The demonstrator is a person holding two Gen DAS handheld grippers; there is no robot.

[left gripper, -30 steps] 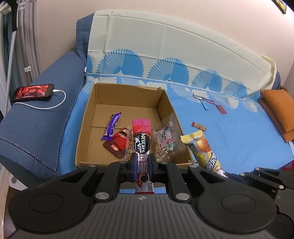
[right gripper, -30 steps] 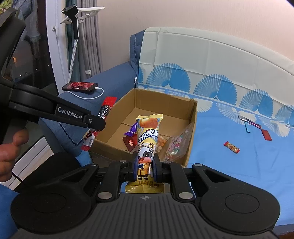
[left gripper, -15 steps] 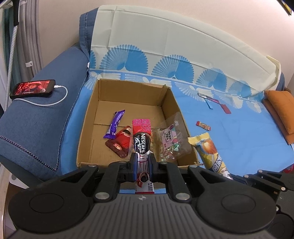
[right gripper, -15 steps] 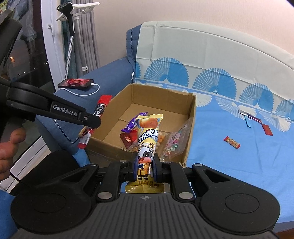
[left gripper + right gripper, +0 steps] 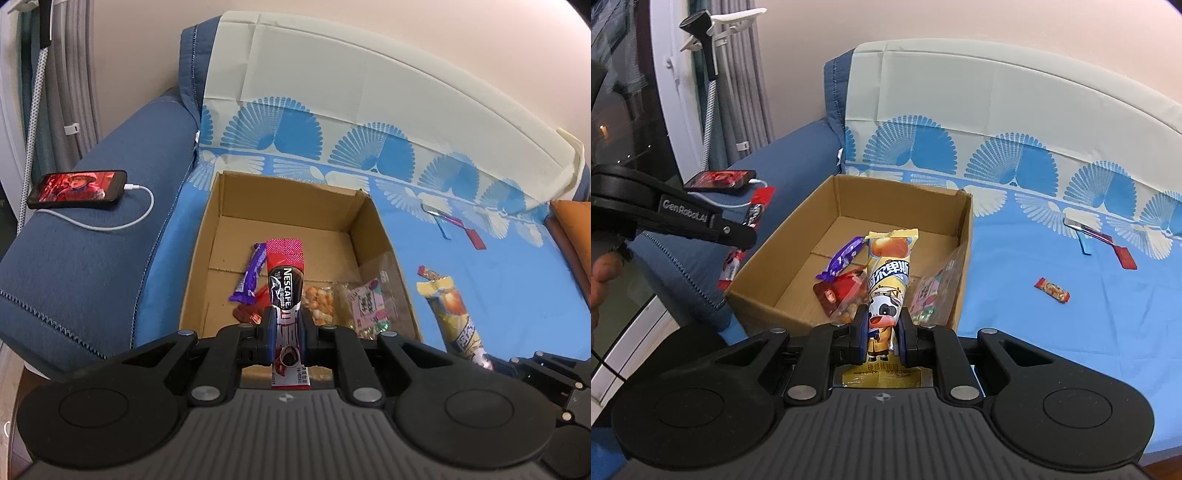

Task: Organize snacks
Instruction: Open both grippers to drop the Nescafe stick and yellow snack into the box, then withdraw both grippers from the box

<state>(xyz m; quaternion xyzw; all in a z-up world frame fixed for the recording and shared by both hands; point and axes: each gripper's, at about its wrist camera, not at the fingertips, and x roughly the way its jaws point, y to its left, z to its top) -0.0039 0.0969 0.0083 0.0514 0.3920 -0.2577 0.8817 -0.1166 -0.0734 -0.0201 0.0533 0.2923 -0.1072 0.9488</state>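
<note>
My left gripper (image 5: 286, 326) is shut on a red and black Nescafe stick (image 5: 285, 280), held upright above the near edge of the open cardboard box (image 5: 284, 192). My right gripper (image 5: 882, 328) is shut on a yellow cow-print candy pack (image 5: 888, 280), held above the box's (image 5: 846, 199) near right corner. Inside the box lie a purple bar (image 5: 251, 277), a red packet (image 5: 249, 314), an orange snack bag (image 5: 317, 308) and a clear pink-labelled bag (image 5: 369, 306). The left gripper also shows in the right wrist view (image 5: 738, 232).
The box sits on a blue sheet over a sofa. A small red candy (image 5: 1052, 290) and a few flat sticks (image 5: 1100, 240) lie on the sheet to the right. A phone (image 5: 77, 188) charges on the blue armrest at left. An orange cushion (image 5: 572, 229) lies far right.
Both grippers have moved forward and up toward the box, still holding their packs. The box looks closer and more centred in both views.
</note>
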